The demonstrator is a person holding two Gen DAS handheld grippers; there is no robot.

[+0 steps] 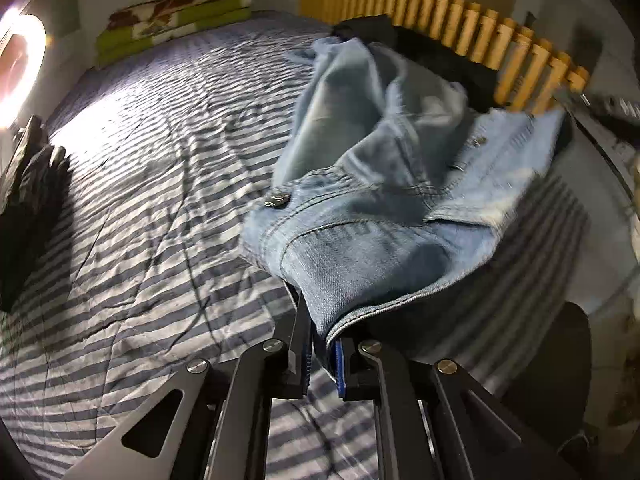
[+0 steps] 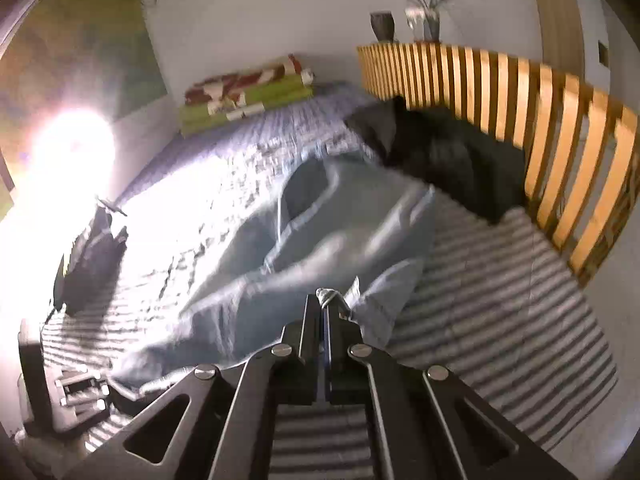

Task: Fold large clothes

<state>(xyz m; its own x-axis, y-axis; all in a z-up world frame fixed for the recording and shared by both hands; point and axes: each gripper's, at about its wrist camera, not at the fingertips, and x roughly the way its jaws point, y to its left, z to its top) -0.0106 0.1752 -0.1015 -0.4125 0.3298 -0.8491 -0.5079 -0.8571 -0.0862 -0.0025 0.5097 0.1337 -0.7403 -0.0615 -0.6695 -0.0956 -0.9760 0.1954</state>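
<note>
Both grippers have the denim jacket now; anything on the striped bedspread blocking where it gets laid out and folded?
Nothing visible does. The denim jacket hangs over bare striped bedspread; the dark garment lies farther back by the wooden slats.

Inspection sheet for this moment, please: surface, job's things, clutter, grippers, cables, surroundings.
Surface: striped bedspread, wrinkled.
Job's things: denim jacket, bunched, lifted at two edges.
Clutter: dark garment by the slatted rail; folded blanket at the far end; dark bundle on the left.
Grippers: left gripper shut on a jacket hem; right gripper shut on jacket fabric.
Cables: nothing seen.
Surroundings: wooden slatted rail, vases on top, bright lamp.
</note>
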